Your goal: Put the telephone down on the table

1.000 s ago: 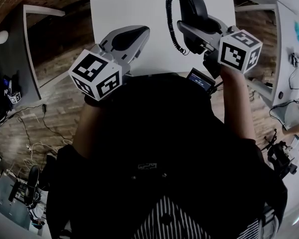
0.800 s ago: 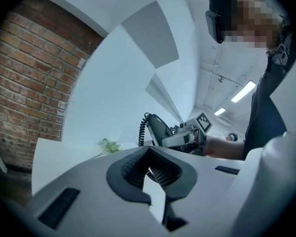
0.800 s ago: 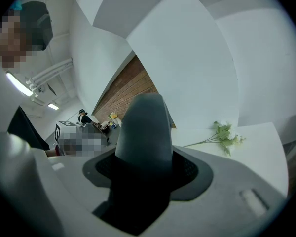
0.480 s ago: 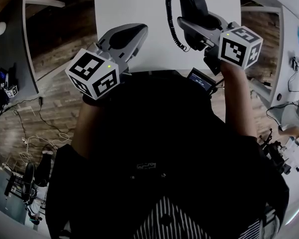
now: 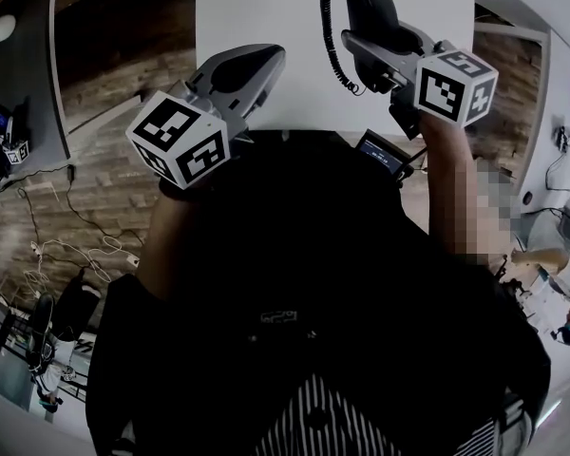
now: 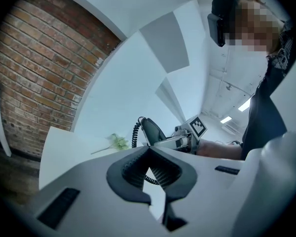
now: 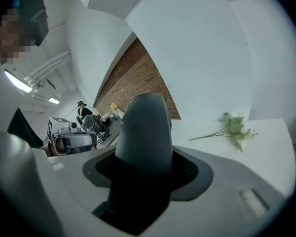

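Note:
A black telephone handset (image 5: 375, 12) with a coiled cord (image 5: 331, 38) is held over the right part of the white table (image 5: 266, 8). My right gripper (image 5: 380, 50) is shut on it. In the right gripper view the handset (image 7: 144, 132) stands up between the jaws of the right gripper (image 7: 144, 168) and fills the gap. My left gripper (image 5: 252, 65) hovers over the table's near edge at the left. In the left gripper view the left gripper (image 6: 149, 148) has its pads touching and nothing between them, and beyond it the handset (image 6: 150, 130) shows.
A green flower sprig (image 7: 232, 130) lies on the table's far part. A small dark device with a lit screen (image 5: 380, 152) sits by the table's front edge. Grey tables flank both sides over a wooden floor with cables (image 5: 66, 255).
The head view has drifted, so the table sits a little further right in the picture. Both grippers keep their places and the handset stays in the right gripper.

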A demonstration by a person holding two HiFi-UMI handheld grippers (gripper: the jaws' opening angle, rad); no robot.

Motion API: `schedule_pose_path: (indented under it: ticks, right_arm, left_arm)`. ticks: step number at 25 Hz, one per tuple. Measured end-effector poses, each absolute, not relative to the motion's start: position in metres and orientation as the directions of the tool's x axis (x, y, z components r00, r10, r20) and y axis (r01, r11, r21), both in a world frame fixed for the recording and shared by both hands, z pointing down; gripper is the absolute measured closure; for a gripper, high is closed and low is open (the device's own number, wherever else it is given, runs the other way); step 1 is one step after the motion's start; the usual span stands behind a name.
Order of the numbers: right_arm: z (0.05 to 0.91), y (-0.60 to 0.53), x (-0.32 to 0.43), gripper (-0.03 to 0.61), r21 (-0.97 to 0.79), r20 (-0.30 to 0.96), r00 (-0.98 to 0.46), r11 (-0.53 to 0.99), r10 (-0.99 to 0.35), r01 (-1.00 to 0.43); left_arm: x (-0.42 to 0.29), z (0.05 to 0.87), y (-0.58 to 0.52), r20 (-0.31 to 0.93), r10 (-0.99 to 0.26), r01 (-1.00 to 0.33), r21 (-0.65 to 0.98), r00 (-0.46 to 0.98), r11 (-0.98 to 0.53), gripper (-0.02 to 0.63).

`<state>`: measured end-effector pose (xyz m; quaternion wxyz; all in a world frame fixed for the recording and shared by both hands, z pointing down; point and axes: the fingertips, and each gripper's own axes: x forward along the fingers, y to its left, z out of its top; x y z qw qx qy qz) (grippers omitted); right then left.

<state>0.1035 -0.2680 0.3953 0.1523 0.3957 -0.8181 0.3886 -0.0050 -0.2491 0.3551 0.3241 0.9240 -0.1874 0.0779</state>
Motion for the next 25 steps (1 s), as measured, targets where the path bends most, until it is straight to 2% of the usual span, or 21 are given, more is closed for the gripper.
schedule_pose_path:
  ticks: [12,25]
  right_arm:
    - [0.422,-0.291,0.076,0.304,-0.524,0.586,-0.656,0.396,-0.475,-0.755]
    - [0.5,-0.305,0.045,0.304,-0.489,0.673,-0.633,0.412,-0.382,-0.769]
  left_arm:
    - [-0.038,0.365,-0.258,0.272,-0.345,-0.439,0.597,0.898,-0.671,0.607]
    - [-0.071,0.382,-0.255,0.297,-0.388,-0.486,0.618,0.872,-0.618,0.607]
